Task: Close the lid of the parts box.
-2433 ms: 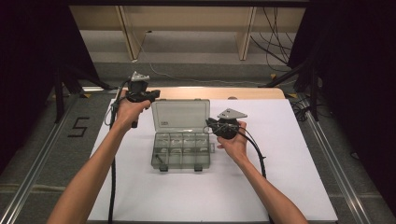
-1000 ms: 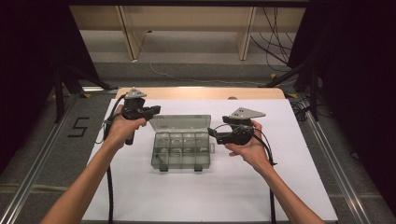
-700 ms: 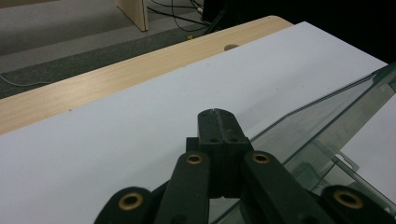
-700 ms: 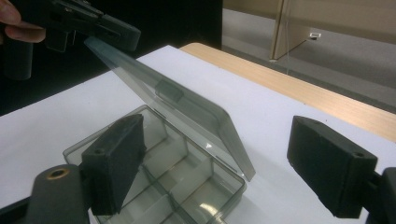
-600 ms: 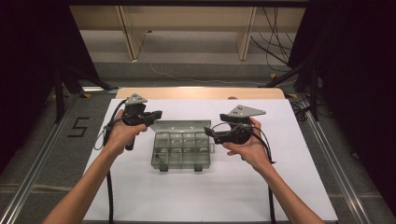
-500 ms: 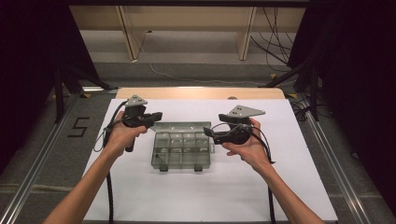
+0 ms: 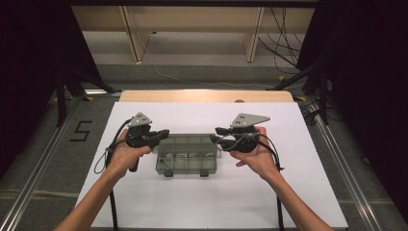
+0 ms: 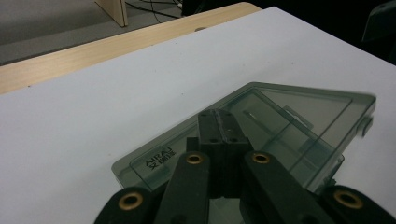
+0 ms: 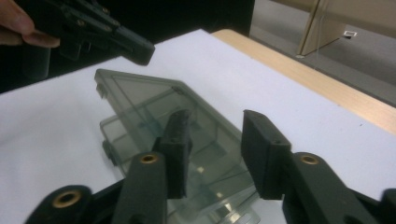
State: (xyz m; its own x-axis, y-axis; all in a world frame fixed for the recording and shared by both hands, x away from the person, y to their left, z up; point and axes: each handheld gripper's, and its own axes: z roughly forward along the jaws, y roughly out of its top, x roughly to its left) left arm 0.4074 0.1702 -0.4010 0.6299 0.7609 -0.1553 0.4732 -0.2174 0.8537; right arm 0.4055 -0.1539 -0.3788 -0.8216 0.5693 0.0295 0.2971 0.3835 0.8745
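A smoky clear compartment box (image 7: 186,155) lies mid-table, its lid (image 8: 285,122) down over the base but still slightly ajar. My left gripper (image 7: 165,133) is shut, its joined tips (image 8: 219,122) lying on the left part of the lid. My right gripper (image 7: 218,135) hovers at the box's right end. Its jaws have just been closing and still stand apart (image 9: 218,127), with nothing pressed between them. Beyond them are the lid (image 9: 140,100) and the left gripper (image 9: 135,46).
The box sits on a white sheet (image 7: 288,183) that covers a wooden tabletop (image 7: 207,95). Cables trail from both grippers toward the near edge. Dark curtains and metal rails flank the table.
The lid, upright earlier, has come down over the base. My left gripper sank with it and moved in over the box. The right gripper's jaws narrowed; that hand stayed put.
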